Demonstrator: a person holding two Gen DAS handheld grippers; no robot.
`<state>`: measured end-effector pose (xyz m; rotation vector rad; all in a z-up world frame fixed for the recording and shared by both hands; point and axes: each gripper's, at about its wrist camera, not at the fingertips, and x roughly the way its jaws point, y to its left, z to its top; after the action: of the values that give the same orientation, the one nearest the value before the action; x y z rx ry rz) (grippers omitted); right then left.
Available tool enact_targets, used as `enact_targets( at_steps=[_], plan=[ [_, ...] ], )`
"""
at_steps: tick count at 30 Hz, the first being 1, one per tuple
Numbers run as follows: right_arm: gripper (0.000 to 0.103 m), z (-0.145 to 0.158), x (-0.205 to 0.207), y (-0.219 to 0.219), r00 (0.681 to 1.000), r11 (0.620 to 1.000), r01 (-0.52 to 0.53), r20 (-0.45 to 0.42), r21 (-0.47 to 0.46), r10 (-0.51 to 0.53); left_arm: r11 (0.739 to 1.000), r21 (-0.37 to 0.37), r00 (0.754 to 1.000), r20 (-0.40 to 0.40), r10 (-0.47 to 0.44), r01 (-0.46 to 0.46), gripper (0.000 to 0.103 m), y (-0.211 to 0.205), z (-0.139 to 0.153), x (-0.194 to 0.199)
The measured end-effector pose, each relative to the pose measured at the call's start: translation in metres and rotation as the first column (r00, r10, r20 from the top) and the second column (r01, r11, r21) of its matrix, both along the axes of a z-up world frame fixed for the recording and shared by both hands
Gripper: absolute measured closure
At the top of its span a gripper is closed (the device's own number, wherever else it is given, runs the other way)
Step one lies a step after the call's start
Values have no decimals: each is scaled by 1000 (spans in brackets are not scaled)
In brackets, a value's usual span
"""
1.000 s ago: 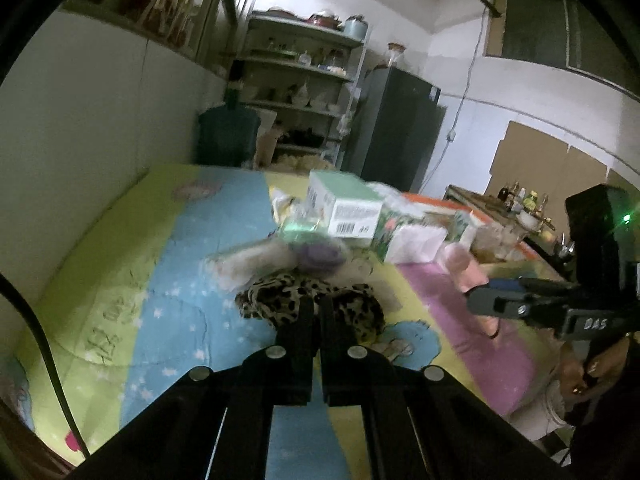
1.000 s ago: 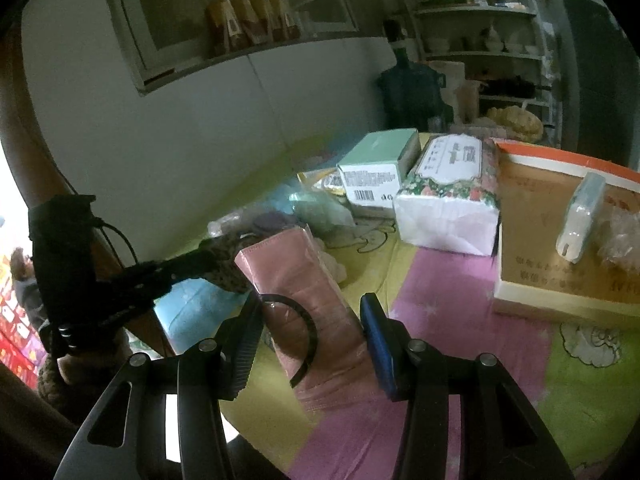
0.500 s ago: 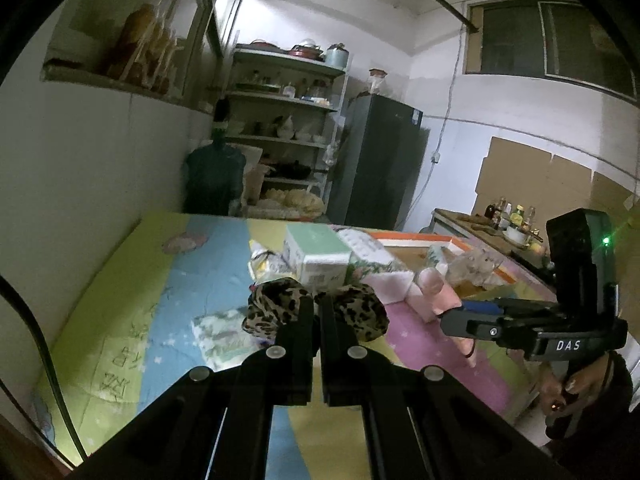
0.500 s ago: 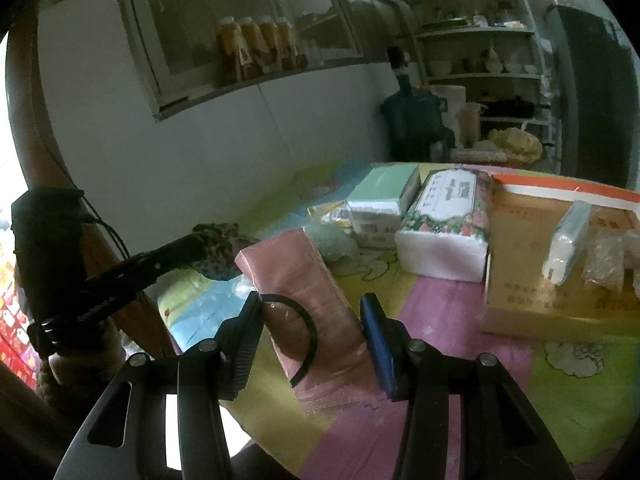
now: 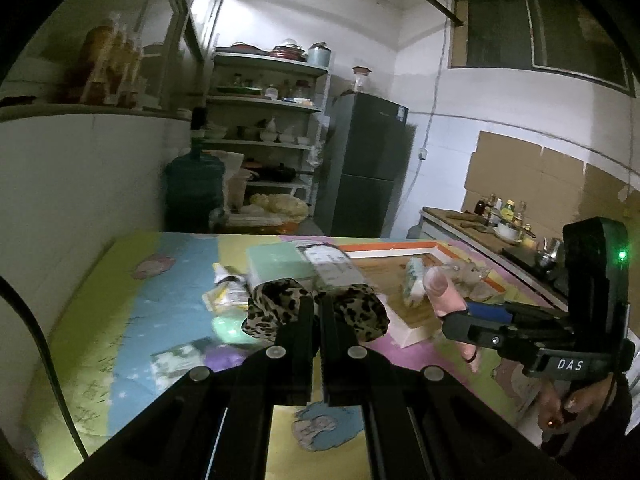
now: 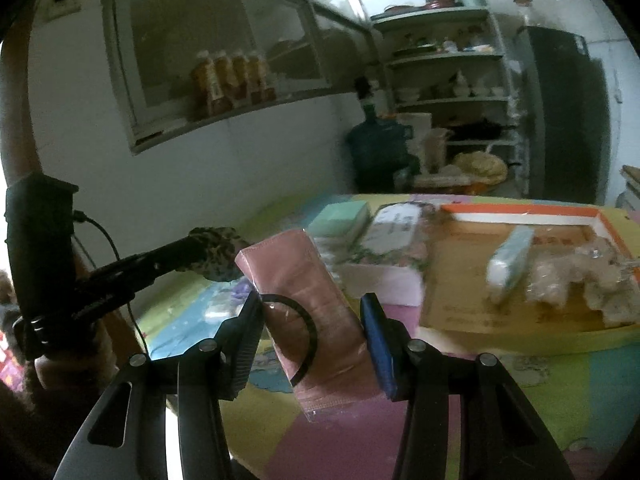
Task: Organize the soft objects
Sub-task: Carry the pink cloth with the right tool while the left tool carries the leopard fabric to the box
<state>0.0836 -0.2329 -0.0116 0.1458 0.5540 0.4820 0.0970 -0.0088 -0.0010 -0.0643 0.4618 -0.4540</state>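
Note:
My left gripper point(image 5: 316, 300) is shut on a leopard-print scrunchie point(image 5: 280, 304) and holds it up above the table; the scrunchie also shows in the right wrist view point(image 6: 218, 254). My right gripper point(image 6: 312, 312) is shut on a pink packet point(image 6: 308, 312) with a black hair ring on it, held above the table's near edge. The packet's tip shows in the left wrist view point(image 5: 442, 294). An orange-rimmed cardboard tray point(image 6: 520, 216) at the right holds a pale blue pack point(image 6: 510, 260) and clear bags point(image 6: 576, 280).
A mint box point(image 5: 276, 262) and a floral tissue pack point(image 6: 384, 240) stand mid-table on the colourful cloth point(image 5: 160, 308). Small sachets point(image 5: 226, 294) lie left of them. A wall runs along the left; a water jug point(image 5: 194, 192), shelves and a fridge point(image 5: 368, 164) stand behind.
My left gripper has lifted the scrunchie off the table and both views have tilted up. The right gripper has kept its hold on the pink packet and risen slightly.

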Motion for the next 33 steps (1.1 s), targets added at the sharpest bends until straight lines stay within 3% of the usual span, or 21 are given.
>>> enact_targets(
  at_steps=[20, 33],
  plan=[
    [52, 5, -11, -82, 969, 970, 244, 45, -4, -244, 979, 9, 979, 1, -205, 205, 100, -109, 7, 29],
    [52, 5, -3, -131, 938, 940, 342, 58, 5, -342, 964, 7, 965, -6, -264, 264, 100, -167, 9, 55]
  ],
)
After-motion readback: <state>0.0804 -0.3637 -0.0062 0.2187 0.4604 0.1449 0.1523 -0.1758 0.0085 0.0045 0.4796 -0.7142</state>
